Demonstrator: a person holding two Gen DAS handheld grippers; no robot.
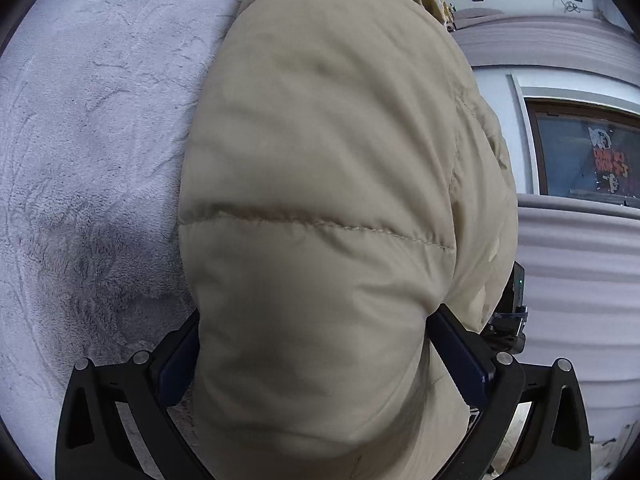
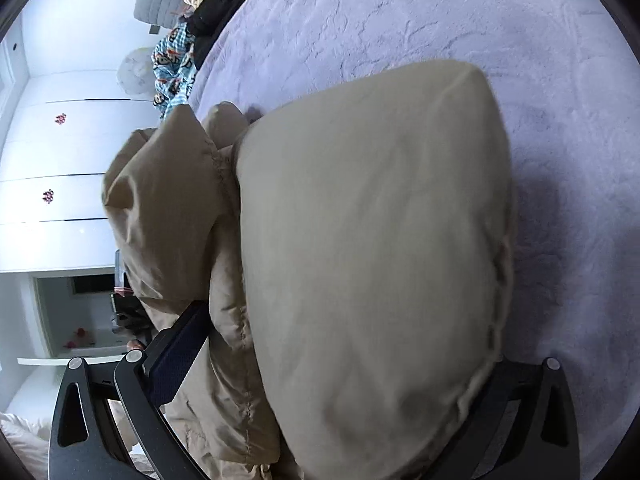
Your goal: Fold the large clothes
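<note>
A beige padded jacket (image 1: 320, 160) lies bunched on a pale lilac plush bedcover (image 1: 80, 120) and fills the middle of the left wrist view. My left gripper (image 1: 318, 312) is shut on a thick fold of it, with both dark blue pads (image 1: 460, 352) pressing into the fabric. In the right wrist view the same jacket (image 2: 360, 220) bulges between the fingers of my right gripper (image 2: 352, 332), whose jaws stand wide. Its left pad (image 2: 180, 348) lies beside loose folds; the right finger is hidden under the jacket.
Plush bedcover (image 2: 440, 20) stretches beyond the jacket. A pile of other clothes (image 2: 176, 68), blue-patterned, black and yellow, sits at the bed's far edge. White wardrobe doors (image 2: 52, 152) stand left. A window (image 1: 580, 152) and ribbed panelling (image 1: 580, 280) are to the right.
</note>
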